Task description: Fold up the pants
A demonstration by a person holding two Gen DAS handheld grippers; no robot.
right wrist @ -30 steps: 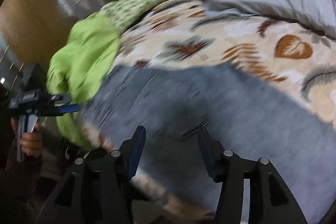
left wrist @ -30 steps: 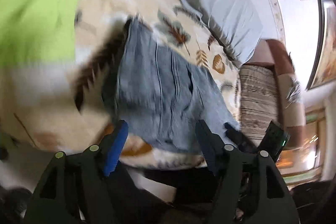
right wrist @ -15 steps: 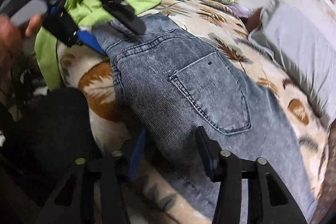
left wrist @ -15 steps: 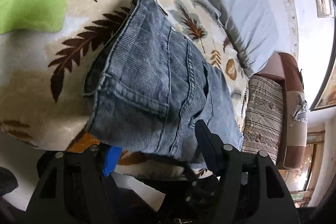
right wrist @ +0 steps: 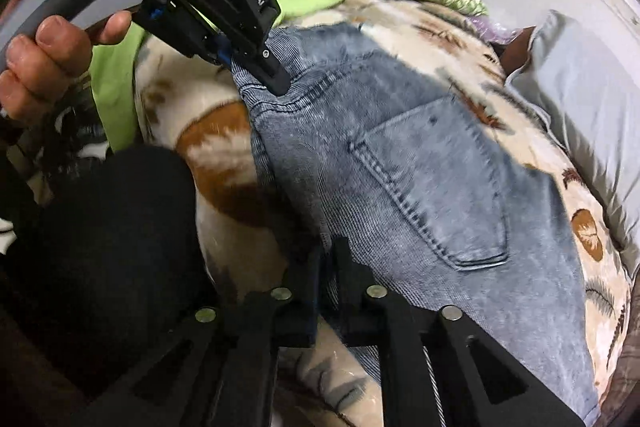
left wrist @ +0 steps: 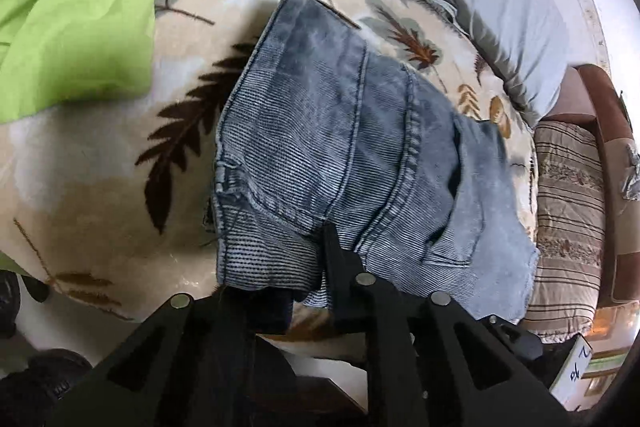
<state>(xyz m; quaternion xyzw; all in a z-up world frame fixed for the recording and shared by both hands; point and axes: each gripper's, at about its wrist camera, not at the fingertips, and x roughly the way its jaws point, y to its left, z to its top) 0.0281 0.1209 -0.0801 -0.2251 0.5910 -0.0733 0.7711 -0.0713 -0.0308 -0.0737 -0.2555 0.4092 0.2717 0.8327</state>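
Since the earlier frame both hand-held grippers, left [left wrist: 308,259] and right [right wrist: 326,267], have clenched the pants [left wrist: 344,147] near edge; legs run far-right.

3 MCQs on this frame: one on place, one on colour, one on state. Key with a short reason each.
1. The jeans lie on:
A. the leaf-print blanket
B. a wooden floor
C. a glass table

2. The cloth bunched beside the jeans is:
A. red
B. lime green
C. navy

3. The left gripper and right gripper are:
A. both wide open
B. both shut on the jeans
C. holding a pillow

Key: 1 A, the leaf-print blanket shows around the denim; 2 B, bright lime fabric; 3 B, each pair of fingers pinches the near denim edge.
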